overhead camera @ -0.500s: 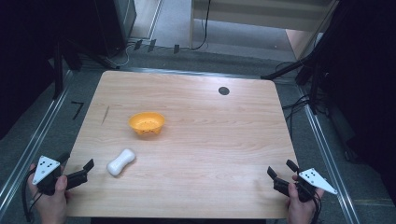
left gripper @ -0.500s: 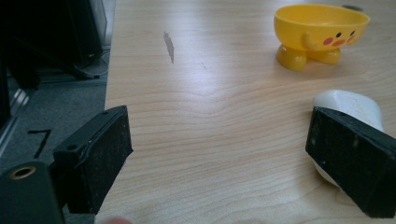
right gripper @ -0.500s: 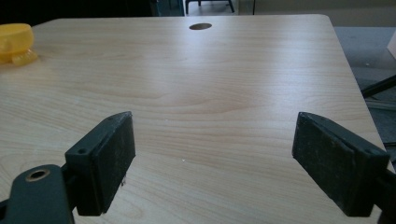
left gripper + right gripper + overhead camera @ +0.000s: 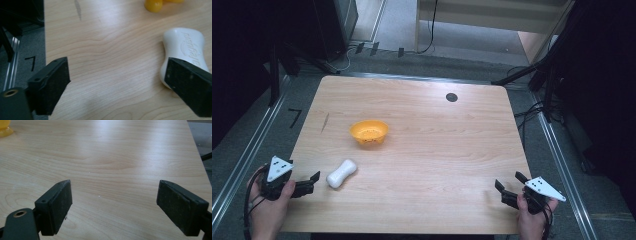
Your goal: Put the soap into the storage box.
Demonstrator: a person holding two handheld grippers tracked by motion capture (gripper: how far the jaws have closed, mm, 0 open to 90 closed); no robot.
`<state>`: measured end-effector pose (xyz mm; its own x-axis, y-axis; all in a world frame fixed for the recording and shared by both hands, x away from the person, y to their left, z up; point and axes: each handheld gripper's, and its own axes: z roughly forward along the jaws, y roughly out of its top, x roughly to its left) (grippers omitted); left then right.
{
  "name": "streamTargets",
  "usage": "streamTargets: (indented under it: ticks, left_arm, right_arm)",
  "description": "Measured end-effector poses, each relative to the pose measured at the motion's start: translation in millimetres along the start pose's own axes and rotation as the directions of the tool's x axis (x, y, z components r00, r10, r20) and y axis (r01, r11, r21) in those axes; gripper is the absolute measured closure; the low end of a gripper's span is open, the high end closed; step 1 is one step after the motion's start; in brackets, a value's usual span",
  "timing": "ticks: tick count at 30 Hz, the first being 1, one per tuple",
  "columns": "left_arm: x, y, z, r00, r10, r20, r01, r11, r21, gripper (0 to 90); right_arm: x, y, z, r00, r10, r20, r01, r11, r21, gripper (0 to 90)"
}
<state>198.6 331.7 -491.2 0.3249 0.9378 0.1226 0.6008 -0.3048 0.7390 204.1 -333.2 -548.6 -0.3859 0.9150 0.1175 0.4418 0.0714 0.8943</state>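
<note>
The left hand-held gripper (image 4: pixel 312 182) is gaping wide just beside the white bottle (image 4: pixel 341 173), holding nothing, while the right hand-held gripper (image 4: pixel 508 184) is hovering spread over the bare surface (image 4: pixel 437 150).

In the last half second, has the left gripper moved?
Yes. The left gripper has slid forward along the table's near-left edge, closer to the white bottle.

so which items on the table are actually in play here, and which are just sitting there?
In play:
- white soap bar, lying just ahead of the open left gripper
- left gripper, aimed toward it, not touching

Lying about:
- orange bowl, farther up the table
- round black grommet near the far edge
- right gripper, open over bare wood
</note>
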Motion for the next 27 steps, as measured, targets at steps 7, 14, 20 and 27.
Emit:
streamTargets:
  ticks: [7, 14, 20, 27]
  left_arm:
    - [-20.3, 40.4, 0.5, 0.9879, 0.142, 0.063, -0.150, 0.9762, 0.157, 7.2]
    - [-26.7, 63.5, 8.8, 0.9781, 0.162, 0.131, -0.190, 0.9497, 0.249, 8.0]
    - [-32.7, 75.9, 28.7, 0.9679, 0.165, 0.189, -0.226, 0.9021, 0.368, 13.1]
    - [-35.9, 80.0, 42.9, 0.9625, 0.148, 0.227, -0.237, 0.8659, 0.440, 14.0]
  right_arm:
    - [-0.4, -0.3, -0.4, 0.9998, 0.002, -0.021, -0.002, 1.0000, 0.004, 14.2]
    - [-1.2, -0.2, -0.2, 0.9996, 0.004, -0.028, -0.004, 1.0000, 0.006, 14.5]
    - [-1.1, 0.0, 0.2, 0.9996, 0.007, -0.027, -0.006, 0.9999, 0.011, 15.0]
    - [-1.3, 0.1, 0.4, 0.9996, 0.007, -0.029, -0.007, 0.9999, 0.013, 15.3]
